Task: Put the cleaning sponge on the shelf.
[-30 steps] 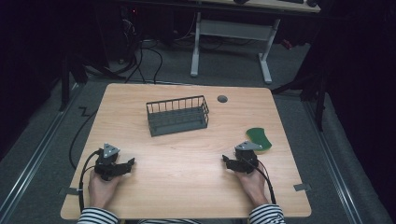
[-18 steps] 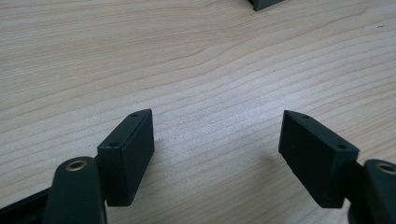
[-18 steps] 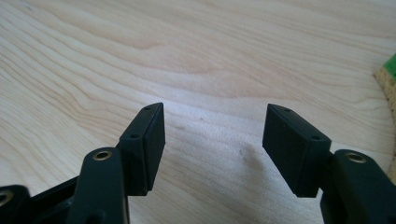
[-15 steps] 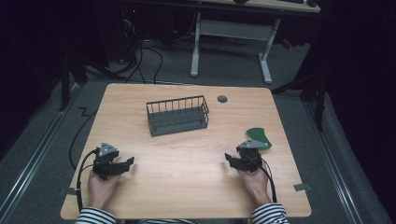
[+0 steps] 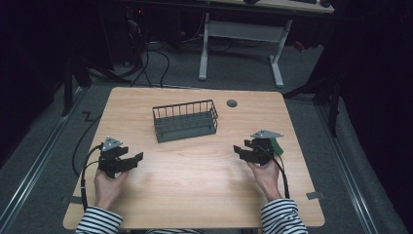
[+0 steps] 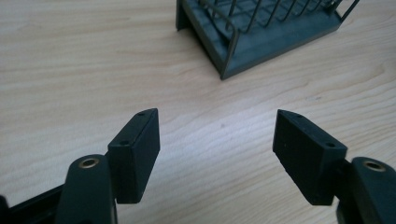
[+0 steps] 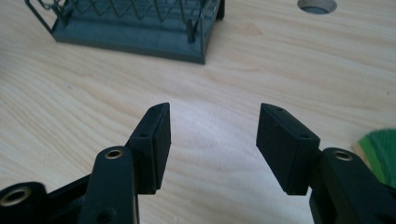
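Since the green item [image 7: 380, 154] sits just outside the right gripper [image 7: 212, 140], beside the right-hand jaw with both jaws spread and empty, it could be knocked off the surface [image 5: 195, 185] edge if swung at blind. Left gripper [image 6: 217, 149] jaws also spread, nothing held. Wire basket [image 5: 185, 120] stands upright ahead of both jaw pairs, dark grey, apparently empty.

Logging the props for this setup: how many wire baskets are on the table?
1. The dark wire basket stands on the table toward its far side, near the middle, ahead of both claws. It looks empty; nothing suggests another is hidden.
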